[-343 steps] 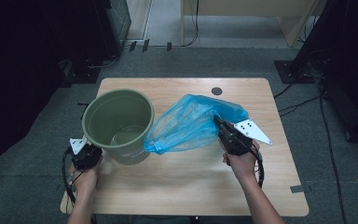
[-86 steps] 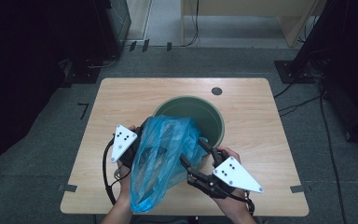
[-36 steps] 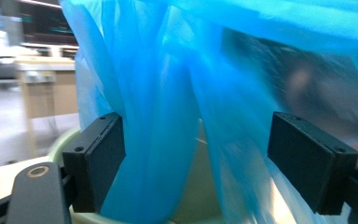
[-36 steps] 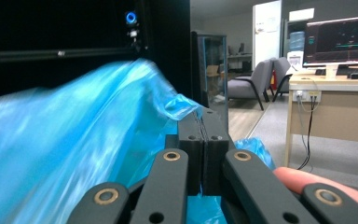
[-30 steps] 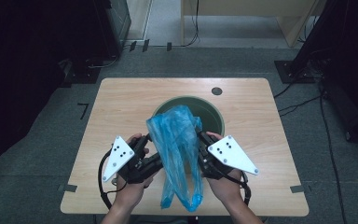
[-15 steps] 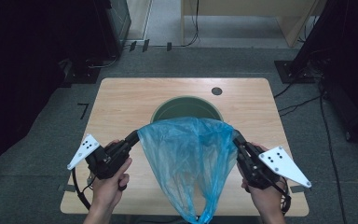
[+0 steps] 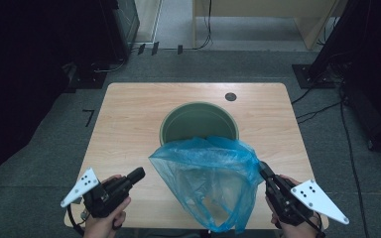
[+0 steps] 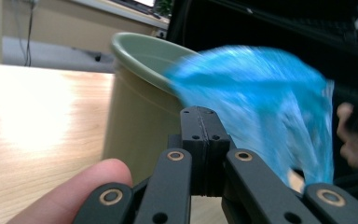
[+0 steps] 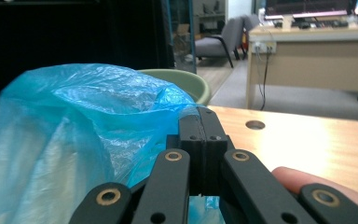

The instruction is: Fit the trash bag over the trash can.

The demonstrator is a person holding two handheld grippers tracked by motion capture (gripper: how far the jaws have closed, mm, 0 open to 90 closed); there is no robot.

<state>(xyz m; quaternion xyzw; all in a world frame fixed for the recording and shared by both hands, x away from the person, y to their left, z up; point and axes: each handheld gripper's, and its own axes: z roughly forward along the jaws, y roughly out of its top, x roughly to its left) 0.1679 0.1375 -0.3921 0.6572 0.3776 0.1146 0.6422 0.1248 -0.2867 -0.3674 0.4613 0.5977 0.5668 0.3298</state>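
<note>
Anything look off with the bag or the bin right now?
Yes. The blue bag is pinched only by the right gripper. The left gripper is shut with nothing between its jaws, apart from the bag's edge, so the bag mouth hangs one-sided in front of the green bin rather than stretched over it.

A light wooden table (image 7: 129, 124) is seen on a grey carpeted floor (image 7: 44, 163). 1 green bucket (image 7: 198, 121) is stood upright near its middle, and 1 small round hole (image 7: 230, 96) is set behind it.
</note>
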